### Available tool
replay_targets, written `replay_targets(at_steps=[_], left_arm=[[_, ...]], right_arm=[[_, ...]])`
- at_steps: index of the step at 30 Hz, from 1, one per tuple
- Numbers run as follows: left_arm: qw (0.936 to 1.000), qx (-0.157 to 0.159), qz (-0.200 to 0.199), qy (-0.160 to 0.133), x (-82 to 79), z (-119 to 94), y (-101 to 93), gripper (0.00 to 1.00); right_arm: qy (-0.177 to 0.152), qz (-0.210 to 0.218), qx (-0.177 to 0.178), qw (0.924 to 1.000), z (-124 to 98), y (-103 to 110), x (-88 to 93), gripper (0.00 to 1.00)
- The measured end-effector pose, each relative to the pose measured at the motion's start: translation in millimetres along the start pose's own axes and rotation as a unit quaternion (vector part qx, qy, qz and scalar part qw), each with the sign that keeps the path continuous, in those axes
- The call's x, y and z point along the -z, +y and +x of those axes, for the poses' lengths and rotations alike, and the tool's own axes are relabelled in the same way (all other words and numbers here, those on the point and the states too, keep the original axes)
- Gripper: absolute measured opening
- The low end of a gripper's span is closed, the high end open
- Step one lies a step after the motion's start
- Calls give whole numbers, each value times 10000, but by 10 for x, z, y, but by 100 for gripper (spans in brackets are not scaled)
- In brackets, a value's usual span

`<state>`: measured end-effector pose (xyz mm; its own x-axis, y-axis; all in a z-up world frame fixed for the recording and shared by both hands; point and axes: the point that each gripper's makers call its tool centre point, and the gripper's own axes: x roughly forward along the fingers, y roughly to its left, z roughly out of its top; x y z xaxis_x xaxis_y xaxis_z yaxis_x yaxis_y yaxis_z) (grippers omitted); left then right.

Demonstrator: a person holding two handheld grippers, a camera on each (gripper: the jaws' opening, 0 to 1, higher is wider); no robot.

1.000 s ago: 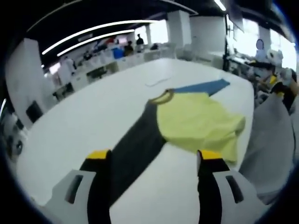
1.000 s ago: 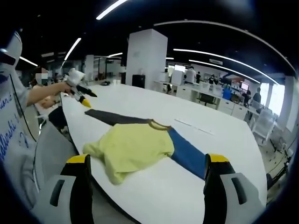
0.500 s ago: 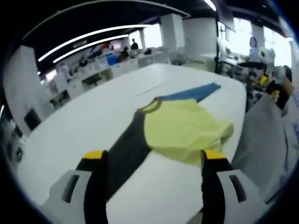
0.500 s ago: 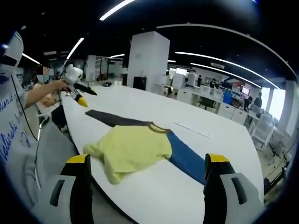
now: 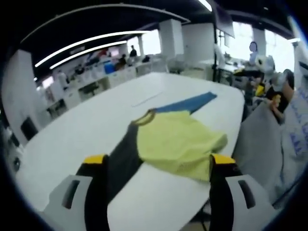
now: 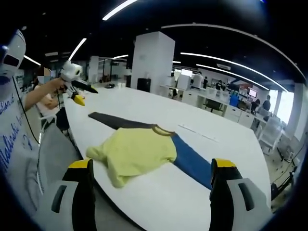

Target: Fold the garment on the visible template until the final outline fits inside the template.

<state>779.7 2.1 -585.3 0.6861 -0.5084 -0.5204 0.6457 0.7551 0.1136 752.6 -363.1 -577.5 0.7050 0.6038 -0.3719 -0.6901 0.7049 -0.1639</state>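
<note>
A long-sleeved shirt lies crumpled near the white table's edge, with a yellow body (image 5: 179,143) (image 6: 135,151), a dark grey sleeve (image 5: 121,159) (image 6: 113,121) and a blue sleeve (image 5: 186,102) (image 6: 192,162). Both sleeves are stretched out flat to either side. My left gripper (image 5: 159,161) hovers above and short of the shirt, open, nothing between its yellow-tipped fingers. It also appears in the right gripper view as the left gripper (image 6: 77,88), held in a hand over the table's far end. My right gripper (image 6: 151,164) is open too, raised clear of the shirt.
A thin pale strip (image 6: 199,131) (image 5: 147,98) lies on the white table (image 6: 231,144) beyond the collar. The person's grey clothing (image 5: 262,144) (image 6: 48,154) presses against the near table edge. Desks, chairs and other people fill the office behind.
The left gripper has lifted slightly and swung, so the shirt sits lower and further left in its view. The shirt itself lies as before. The right gripper has barely moved.
</note>
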Motion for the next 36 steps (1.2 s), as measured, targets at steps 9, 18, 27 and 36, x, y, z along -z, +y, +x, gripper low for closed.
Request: replay_targets(at_steps=[9, 18, 27, 36], left_arm=[[9996, 88, -83, -255, -132, -105, -163, 86], [9985, 153, -106, -524, -243, -235, -400, 90], [9974, 157, -497, -499, -61, -214, -525, 93], [9962, 103, -657, -559, -10, -241, -646, 99]], right_arm=[[49, -18, 12, 10000, -24, -6, 16, 100], [88, -234, 81, 9997, -68, 63, -62, 100], [153, -251, 18, 9996, -48, 160, -16, 100], [204, -68, 36, 9998, -44, 185, 52, 100]])
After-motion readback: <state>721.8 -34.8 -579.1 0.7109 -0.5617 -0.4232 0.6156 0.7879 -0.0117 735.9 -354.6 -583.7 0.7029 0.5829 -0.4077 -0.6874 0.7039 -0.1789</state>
